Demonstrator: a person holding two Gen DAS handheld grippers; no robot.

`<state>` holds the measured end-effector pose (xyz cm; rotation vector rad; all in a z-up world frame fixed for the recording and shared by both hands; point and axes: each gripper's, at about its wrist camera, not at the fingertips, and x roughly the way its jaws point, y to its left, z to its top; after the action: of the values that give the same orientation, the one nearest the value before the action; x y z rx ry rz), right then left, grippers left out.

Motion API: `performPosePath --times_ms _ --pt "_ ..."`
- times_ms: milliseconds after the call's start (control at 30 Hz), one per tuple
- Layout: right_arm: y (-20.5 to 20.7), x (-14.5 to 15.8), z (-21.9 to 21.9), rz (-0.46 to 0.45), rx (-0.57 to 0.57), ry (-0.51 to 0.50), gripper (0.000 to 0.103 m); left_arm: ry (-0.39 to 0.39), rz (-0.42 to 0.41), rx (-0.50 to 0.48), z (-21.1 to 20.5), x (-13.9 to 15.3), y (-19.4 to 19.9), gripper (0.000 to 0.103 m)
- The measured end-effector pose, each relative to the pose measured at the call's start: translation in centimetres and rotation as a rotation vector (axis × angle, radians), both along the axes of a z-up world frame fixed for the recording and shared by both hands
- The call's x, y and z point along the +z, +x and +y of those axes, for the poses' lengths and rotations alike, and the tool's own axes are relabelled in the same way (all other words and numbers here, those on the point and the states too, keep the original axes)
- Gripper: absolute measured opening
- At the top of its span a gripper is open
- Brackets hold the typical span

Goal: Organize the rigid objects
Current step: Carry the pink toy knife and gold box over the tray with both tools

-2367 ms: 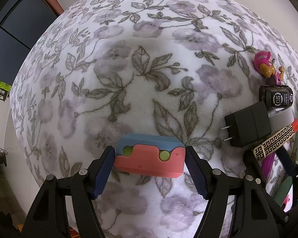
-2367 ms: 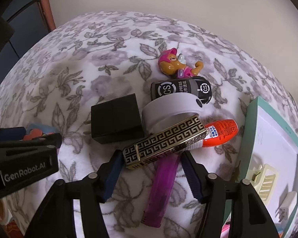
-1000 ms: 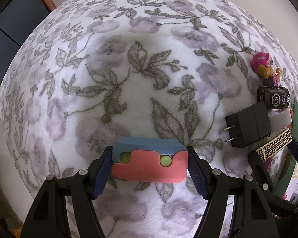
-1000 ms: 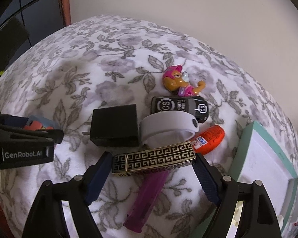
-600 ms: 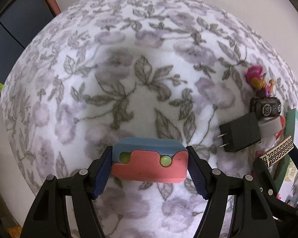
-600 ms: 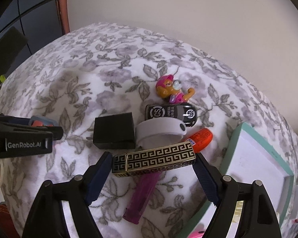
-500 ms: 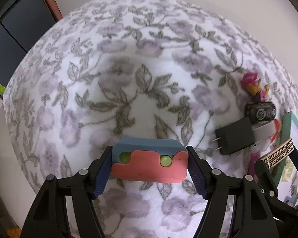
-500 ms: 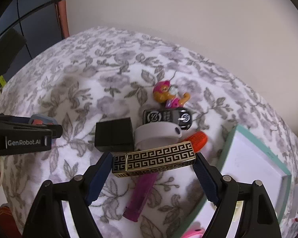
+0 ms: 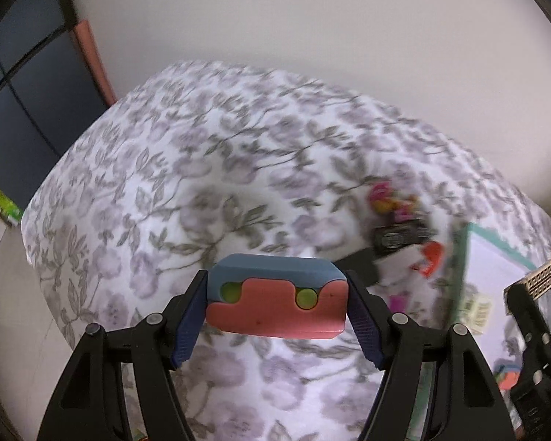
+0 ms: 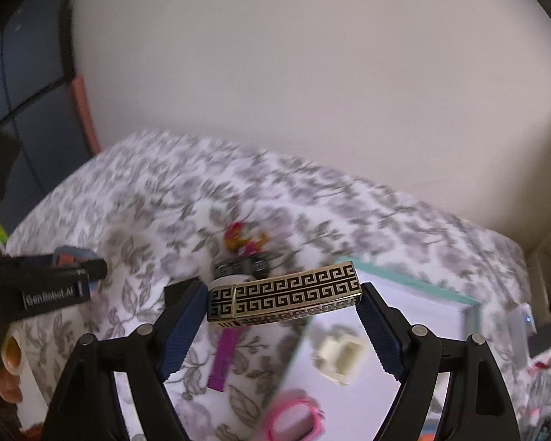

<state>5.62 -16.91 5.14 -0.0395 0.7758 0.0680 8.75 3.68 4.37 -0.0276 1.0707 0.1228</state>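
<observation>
**Item 1, left.** A red-and-blue block (image 9: 277, 296) is clamped end to end between the pads of the left gripper (image 9: 277, 299) and is carried clear above the floral cloth (image 9: 158, 198). Nothing is seen beneath it but bare cloth.

**Item 2, centre.** A loose group is left on the cloth, blurred in both views: a small pink-and-orange figure (image 10: 244, 240) farthest, a dark cylinder (image 10: 240, 266) just nearer, a black adapter (image 9: 356, 262) to its left, a red-capped tube (image 9: 429, 257) to its right, a purple lighter (image 10: 224, 358) nearest.

**Item 3, right of centre.** A black-and-gold patterned case (image 10: 284, 296) is gripped by its two ends in the right gripper (image 10: 284, 301), held level and off the cloth, over the near-left edge of the tray.

**Item 4, right.** A teal-rimmed tray (image 10: 415, 286) with a white floor is seen; a cream clip (image 10: 339, 358) and a pink-framed piece (image 10: 294, 419) already lie in it.

**Step, as judged.** Both pieces are in transit toward the tray. A lowering over bare tray floor, then a release, is called for next.

**Clearance.** The raised teal rim must be cleared by both loads. Open floor is available at the far side of the tray; the near part is partly taken. Little room is left between the two grippers, so a staggered approach is advised.
</observation>
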Motion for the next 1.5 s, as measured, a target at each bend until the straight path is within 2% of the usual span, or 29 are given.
performPosePath --times_ms 333,433,567,667,833,967,1067,1233,1500 --pt "-5.4 4.0 -8.9 -0.097 -0.277 0.025 0.084 0.036 -0.097 -0.204 -9.8 2.7 -3.1 0.073" --pt "-6.7 4.4 -10.6 -0.106 -0.332 0.010 0.084 0.039 -0.103 -0.262 -12.7 2.7 -4.0 0.073" --pt "-7.8 4.2 -13.1 -0.097 -0.403 0.047 0.084 0.023 -0.081 -0.334 -16.1 1.6 -4.9 0.073" --pt "-8.0 3.1 -14.3 -0.065 -0.435 0.058 0.084 0.036 -0.045 -0.385 -18.3 -0.2 -5.4 0.073" --pt "-7.8 1.0 -16.1 0.002 -0.486 0.077 0.084 0.100 -0.004 -0.408 -20.3 -3.1 -5.4 0.073" --pt "-7.5 -0.8 -16.8 0.053 -0.499 0.076 0.084 0.093 0.040 -0.409 -20.5 -4.7 -4.8 0.073" --pt "-7.1 -2.1 -16.9 0.094 -0.496 0.067 0.084 0.071 0.059 -0.413 -20.6 -5.2 -4.7 0.073" --pt "-6.4 -4.7 -17.2 0.174 -0.493 0.059 0.084 0.090 0.065 -0.442 -21.5 -5.6 -4.9 0.073" --pt "-5.9 -6.9 -17.4 0.229 -0.481 0.096 0.084 0.119 0.080 -0.475 -22.5 -6.5 -5.3 0.073"
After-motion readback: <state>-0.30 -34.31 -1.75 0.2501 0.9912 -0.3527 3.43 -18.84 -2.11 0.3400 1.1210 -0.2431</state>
